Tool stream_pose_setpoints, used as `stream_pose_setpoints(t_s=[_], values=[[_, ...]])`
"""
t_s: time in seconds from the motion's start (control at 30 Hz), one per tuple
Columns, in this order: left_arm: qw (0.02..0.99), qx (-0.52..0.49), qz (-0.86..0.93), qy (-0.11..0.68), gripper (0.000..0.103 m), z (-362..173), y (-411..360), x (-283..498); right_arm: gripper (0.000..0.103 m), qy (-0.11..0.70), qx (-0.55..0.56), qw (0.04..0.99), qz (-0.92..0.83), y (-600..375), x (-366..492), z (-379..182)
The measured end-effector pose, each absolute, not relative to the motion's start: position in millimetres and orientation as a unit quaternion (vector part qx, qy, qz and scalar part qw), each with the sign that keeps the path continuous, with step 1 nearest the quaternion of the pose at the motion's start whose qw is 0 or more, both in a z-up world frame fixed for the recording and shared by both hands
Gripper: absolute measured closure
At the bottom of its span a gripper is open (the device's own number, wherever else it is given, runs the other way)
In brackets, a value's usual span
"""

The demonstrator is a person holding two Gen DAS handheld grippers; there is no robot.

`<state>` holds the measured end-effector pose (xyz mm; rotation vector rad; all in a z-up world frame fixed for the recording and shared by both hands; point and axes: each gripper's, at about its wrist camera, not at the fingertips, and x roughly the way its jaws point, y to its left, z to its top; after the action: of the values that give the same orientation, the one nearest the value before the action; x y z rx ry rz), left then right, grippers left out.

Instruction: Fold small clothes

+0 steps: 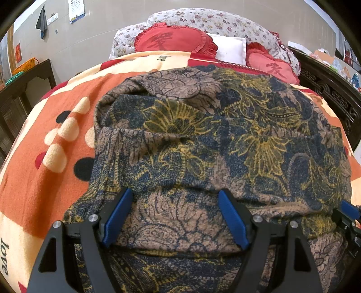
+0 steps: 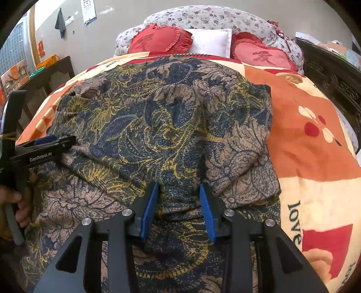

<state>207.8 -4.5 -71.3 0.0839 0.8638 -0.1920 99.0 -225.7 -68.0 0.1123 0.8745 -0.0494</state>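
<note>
A floral garment (image 1: 203, 126) in dark blue, tan and yellow lies spread and folded on the bed, also filling the right wrist view (image 2: 162, 117). My left gripper (image 1: 176, 193) hovers over its near folded edge with the blue pads (image 1: 117, 216) far apart; the cloth lies beneath them, not pinched. My right gripper (image 2: 178, 187) stands over the garment's near edge with its jaws partly apart. A low ridge of cloth sits between its pads (image 2: 150, 207), which do not press on it. The left gripper (image 2: 54, 140) shows at the left of the right wrist view, held by a hand (image 2: 20, 202).
The garment rests on an orange, cream and red blanket (image 1: 45, 180) covering the bed. Red heart cushions (image 1: 171, 40), a white pillow (image 1: 230, 48) and a floral quilt (image 1: 203, 20) are piled at the head. A dark carved bed frame (image 1: 334, 94) runs along the right, a dark side table (image 1: 29, 81) stands left.
</note>
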Motion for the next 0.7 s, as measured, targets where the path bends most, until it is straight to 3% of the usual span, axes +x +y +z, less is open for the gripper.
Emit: stream_pose_setpoints(t_s=[0.13,0.27,0.33,0.53,0.7], values=[[0.89,0.03,-0.135,0.433,0.0,-71,-5,214,0.066,0.423,0.052,0.904,-0.024,-226,99,-68],[0.875,0.069,-0.134,0.46,0.0,-67,-16,217,0.066,0.424,0.052,0.904,-0.025,-224,100,-68],[0.856,0.072,-0.146,0.491,0.005,-56,-11,217,0.066,0.424,0.041,0.904,-0.03,-224,99,-68],[0.859,0.023,-0.161,0.486,0.008,-8,72,167,0.064,0.459,0.017,0.887,-0.05,-214,87,-45],[0.826,0.049,-0.181,0.531,0.008,-29,139,106,0.064,0.487,0.079,0.87,0.023,-200,17,-33]])
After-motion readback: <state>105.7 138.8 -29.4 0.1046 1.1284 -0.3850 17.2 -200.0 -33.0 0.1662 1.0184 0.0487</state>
